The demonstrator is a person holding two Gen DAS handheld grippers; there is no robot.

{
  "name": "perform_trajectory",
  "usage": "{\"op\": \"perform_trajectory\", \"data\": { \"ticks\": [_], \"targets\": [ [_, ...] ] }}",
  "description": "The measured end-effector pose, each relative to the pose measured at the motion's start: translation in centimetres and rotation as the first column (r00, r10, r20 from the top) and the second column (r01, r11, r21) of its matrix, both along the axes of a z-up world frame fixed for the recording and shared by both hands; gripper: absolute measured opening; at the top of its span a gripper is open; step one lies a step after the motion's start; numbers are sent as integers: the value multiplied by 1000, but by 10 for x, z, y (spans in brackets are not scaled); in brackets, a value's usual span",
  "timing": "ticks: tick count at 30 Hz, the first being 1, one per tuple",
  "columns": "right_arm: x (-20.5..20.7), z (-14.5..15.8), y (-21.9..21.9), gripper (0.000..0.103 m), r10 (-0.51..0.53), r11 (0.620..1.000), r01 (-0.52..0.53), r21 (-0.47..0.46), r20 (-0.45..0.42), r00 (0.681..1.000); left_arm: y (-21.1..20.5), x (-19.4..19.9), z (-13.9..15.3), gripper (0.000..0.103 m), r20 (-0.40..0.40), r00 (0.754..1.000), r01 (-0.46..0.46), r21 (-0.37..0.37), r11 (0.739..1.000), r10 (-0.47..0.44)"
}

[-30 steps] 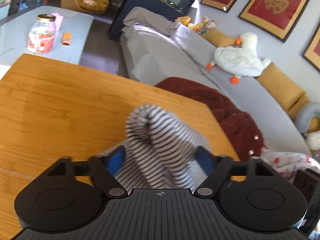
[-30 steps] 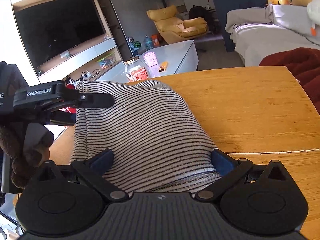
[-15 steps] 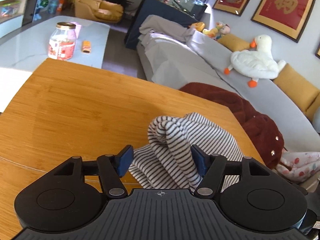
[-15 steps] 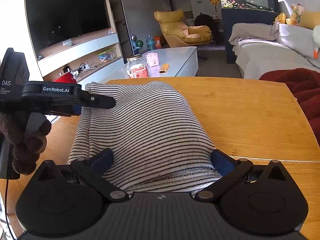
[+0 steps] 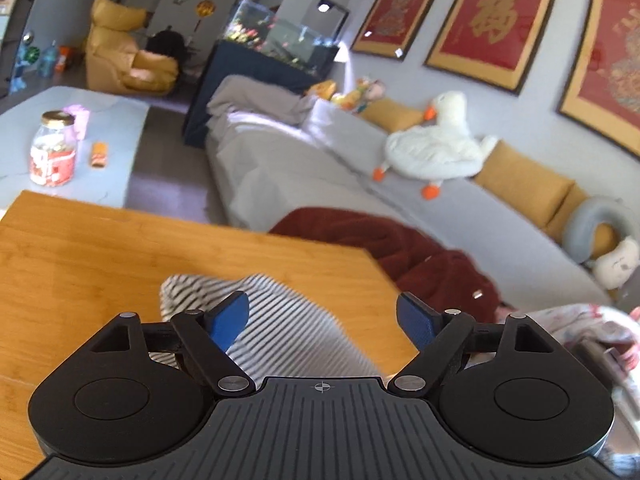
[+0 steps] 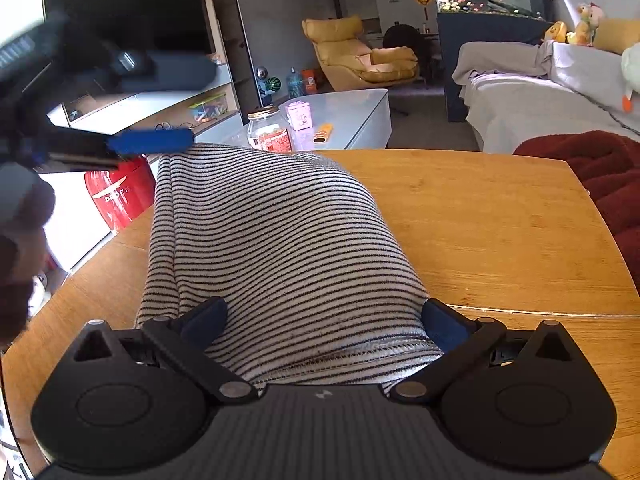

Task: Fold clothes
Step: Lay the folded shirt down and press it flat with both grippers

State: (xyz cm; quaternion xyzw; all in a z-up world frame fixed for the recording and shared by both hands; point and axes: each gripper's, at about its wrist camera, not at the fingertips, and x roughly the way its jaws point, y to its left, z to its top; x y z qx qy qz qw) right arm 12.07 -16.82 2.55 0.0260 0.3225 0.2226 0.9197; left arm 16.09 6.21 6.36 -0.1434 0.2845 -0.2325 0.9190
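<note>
Your left gripper [image 5: 322,314] is opening – jaws apart, striped garment [image 5: 280,320] lying loose below them on the wooden table [image 5: 100,248], not pinched. Your right gripper [image 6: 324,320] has the garment's hem bunched between its pads, seemingly clamped. Garment looks folded into a narrow band; squaring and stacking probably left. Only the right view shows the full fold – left view adds the sofa [image 5: 320,160].

the striped garment [image 6: 276,248] runs under the right claw's [image 6: 323,320] body, so its near hem is hidden. the left claw [image 6: 152,140] is smeared by motion at the picture's left edge. in the left wrist view the garment's stripes [image 5: 280,320] blur, its near part covered.
</note>
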Motion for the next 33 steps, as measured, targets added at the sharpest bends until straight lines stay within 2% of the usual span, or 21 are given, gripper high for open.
{"op": "perform_trajectory", "data": {
  "ticks": [3, 7, 9, 10, 11, 15, 19, 21, 22, 23, 25, 26, 28, 29, 31, 33],
  "targets": [
    [3, 17, -17, 103, 53, 997, -52, 57, -22, 998, 4, 11, -30, 77, -71, 997, -37, 59, 998, 41],
    [16, 48, -37, 103, 84, 985, -84, 151, 10, 996, 8, 9, -33, 77, -51, 998, -23, 61, 998, 26],
    [32, 59, -41, 102, 89, 976, -87, 199, -2, 996, 11, 9, -36, 77, -47, 999, -17, 65, 998, 20],
    [42, 63, -42, 100, 92, 971, -86, 224, -17, 996, 12, 8, -37, 77, -44, 999, -14, 67, 998, 17],
    [53, 64, -42, 93, 98, 965, -86, 249, -36, 995, 13, 7, -38, 77, -40, 999, -10, 69, 998, 13],
    [96, 49, -35, 92, 115, 959, -70, 276, -151, 982, 13, 5, -38, 78, -29, 1000, 6, 81, 997, -3],
    [124, 12, -25, 95, 123, 968, -45, 245, -315, 941, 19, 5, -40, 78, -26, 999, 27, 67, 997, -26],
    [123, -4, -26, 95, 155, 956, -45, 291, -368, 917, 23, 6, -42, 77, -26, 999, 42, 54, 998, -41],
    [120, -6, -25, 92, 180, 945, -51, 324, -381, 907, 25, 7, -43, 77, -26, 998, 50, 47, 998, -49],
    [115, -5, -25, 85, 199, 935, -58, 349, -382, 903, 27, 8, -44, 78, -27, 998, 55, 41, 998, -54],
    [99, 13, -23, 70, 195, 935, -81, 344, -312, 930, 33, 10, -44, 87, -39, 998, 48, 20, 999, -47],
    [91, 22, -24, 66, 202, 930, -97, 355, -275, 940, 36, 11, -44, 89, -46, 998, 43, 7, 999, -43],
    [80, 37, -31, 66, 233, 903, -129, 411, -212, 949, 47, 13, -46, 91, -60, 998, 32, -28, 999, -33],
    [77, 42, -33, 66, 230, 903, -135, 409, -194, 954, 51, 14, -47, 91, -73, 997, 27, -44, 999, -30],
    [75, 36, -30, 66, 189, 944, -123, 307, -198, 962, 55, 15, -49, 85, -81, 996, 21, -36, 999, -24],
    [76, 17, -26, 68, 130, 976, -79, 205, -252, 959, 55, 13, -46, 79, -73, 997, 21, -30, 999, -23]
  ]
}}
